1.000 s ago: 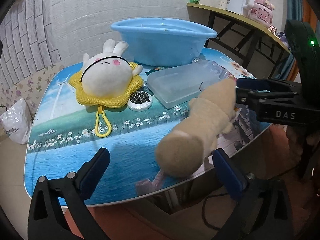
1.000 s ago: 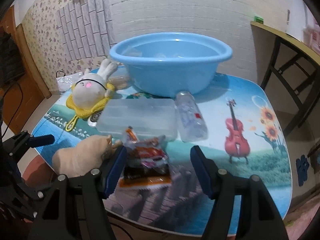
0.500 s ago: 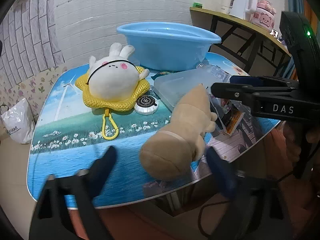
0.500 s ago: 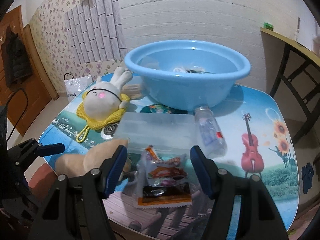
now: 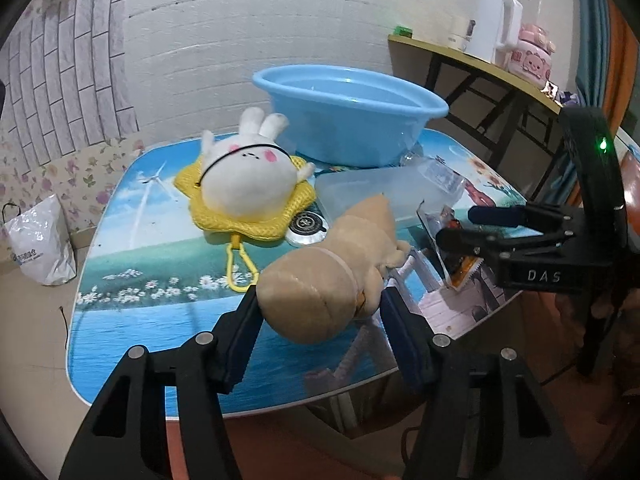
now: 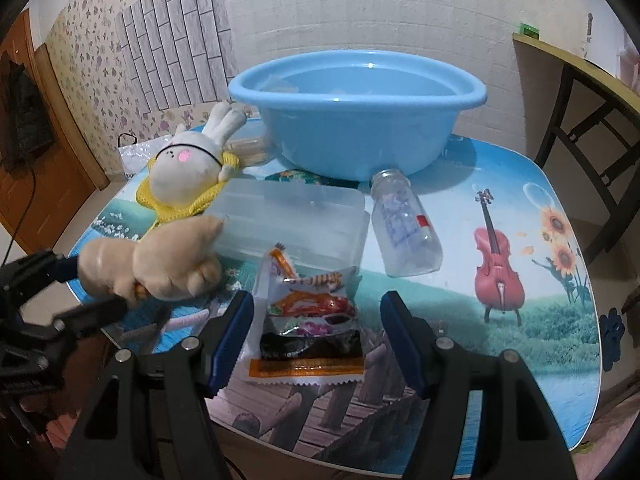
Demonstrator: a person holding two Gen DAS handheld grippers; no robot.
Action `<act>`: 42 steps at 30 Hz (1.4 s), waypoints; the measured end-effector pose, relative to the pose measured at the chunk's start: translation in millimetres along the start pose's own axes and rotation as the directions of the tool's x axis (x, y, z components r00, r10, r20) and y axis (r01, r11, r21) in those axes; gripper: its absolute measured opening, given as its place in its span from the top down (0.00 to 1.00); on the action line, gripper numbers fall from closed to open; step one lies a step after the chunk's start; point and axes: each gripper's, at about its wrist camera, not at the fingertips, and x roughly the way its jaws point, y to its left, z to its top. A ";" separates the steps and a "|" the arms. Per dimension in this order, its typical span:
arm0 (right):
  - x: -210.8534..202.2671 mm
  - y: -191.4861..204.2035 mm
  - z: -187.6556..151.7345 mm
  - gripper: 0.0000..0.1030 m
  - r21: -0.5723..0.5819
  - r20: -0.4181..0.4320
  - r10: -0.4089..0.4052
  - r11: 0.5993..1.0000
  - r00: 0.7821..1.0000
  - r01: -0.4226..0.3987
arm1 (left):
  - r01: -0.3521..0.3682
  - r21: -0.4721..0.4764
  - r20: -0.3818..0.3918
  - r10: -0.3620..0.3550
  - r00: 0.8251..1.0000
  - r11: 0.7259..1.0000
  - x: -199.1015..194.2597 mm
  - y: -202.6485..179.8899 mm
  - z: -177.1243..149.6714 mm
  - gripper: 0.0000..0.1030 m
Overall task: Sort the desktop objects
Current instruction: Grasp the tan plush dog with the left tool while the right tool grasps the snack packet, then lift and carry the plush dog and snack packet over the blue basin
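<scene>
My left gripper (image 5: 320,316) is shut on a tan plush toy (image 5: 328,276), holding it at the table's front edge; it also shows in the right wrist view (image 6: 160,260). My right gripper (image 6: 316,336) is open, its fingers either side of a snack packet (image 6: 310,324) lying flat on the table. A blue basin (image 6: 360,120) stands at the back. A white bunny plush (image 5: 248,176) lies on a yellow mesh pad (image 5: 224,216). A clear plastic box (image 6: 288,220) and a clear bottle (image 6: 404,224) lie in front of the basin.
A round black-and-white tin (image 5: 306,226) sits beside the yellow pad. A side table (image 5: 480,64) with a kettle stands at the right. A white plastic bag (image 5: 36,240) lies on the floor at the left.
My left gripper has moved in and closed on the tan plush toy, which was loose between its open fingers before. My right gripper has stayed open over the snack packet.
</scene>
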 end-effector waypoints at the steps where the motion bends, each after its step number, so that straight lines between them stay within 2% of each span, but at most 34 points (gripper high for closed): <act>1: 1.0 0.5 -0.4 0.36 -0.001 -0.003 -0.001 1.000 1.000 0.001 | -0.003 0.002 0.001 0.003 1.000 1.000 -1.1 0.1 -0.2 0.43; 9: 8.8 7.4 -3.3 0.37 -0.031 -0.015 -0.015 0.999 1.000 0.015 | 0.020 0.058 -0.026 -0.018 0.999 0.998 -2.3 -7.9 -8.1 0.40; 10: 8.8 8.2 -4.0 0.39 -0.037 -0.013 -0.017 0.999 1.000 0.017 | 0.016 0.064 -0.030 -0.014 0.999 0.998 -1.0 -9.2 -8.4 0.38; 11: 8.7 9.0 -4.6 0.48 -0.044 -0.015 -0.010 0.999 1.000 0.009 | 0.015 0.068 -0.034 -0.013 0.999 0.998 0.1 -10.2 -8.9 0.34; 12: 9.0 9.6 -5.0 0.52 -0.053 -0.019 -0.008 0.999 1.000 0.007 | 0.014 0.071 -0.037 -0.012 0.999 0.997 0.8 -10.9 -9.0 0.30; 17: 5.7 7.9 -5.5 0.58 -0.052 -0.013 0.001 0.999 1.000 -0.001 | -0.013 0.099 -0.046 0.018 0.999 0.995 9.5 -14.8 -7.6 0.18; 20: 3.2 7.1 -6.2 0.63 -0.053 -0.010 0.000 0.999 1.000 -0.001 | -0.031 0.109 -0.054 0.037 0.998 0.994 18.8 -14.8 -4.1 0.16; 25: -0.5 2.8 -9.3 0.65 -0.044 -0.011 -0.001 0.999 1.000 0.000 | -0.029 0.118 -0.070 0.037 0.997 0.993 32.6 -15.7 2.2 0.15; 27: -2.6 -0.4 -10.7 0.65 -0.036 -0.010 -0.003 0.999 1.000 0.003 | -0.034 0.120 -0.091 0.045 0.995 0.992 40.3 -15.8 3.4 0.04; 31: -5.8 -5.3 -13.0 0.66 -0.026 -0.008 -0.012 1.000 1.000 0.012 | -0.035 0.073 -0.122 0.044 0.992 0.997 49.9 -9.9 2.3 0.00; 42: -5.4 -6.8 -15.4 0.62 -0.015 0.000 -0.012 1.000 1.000 0.012 | -0.074 0.037 -0.084 0.077 0.994 0.997 50.5 -4.1 -1.9 0.00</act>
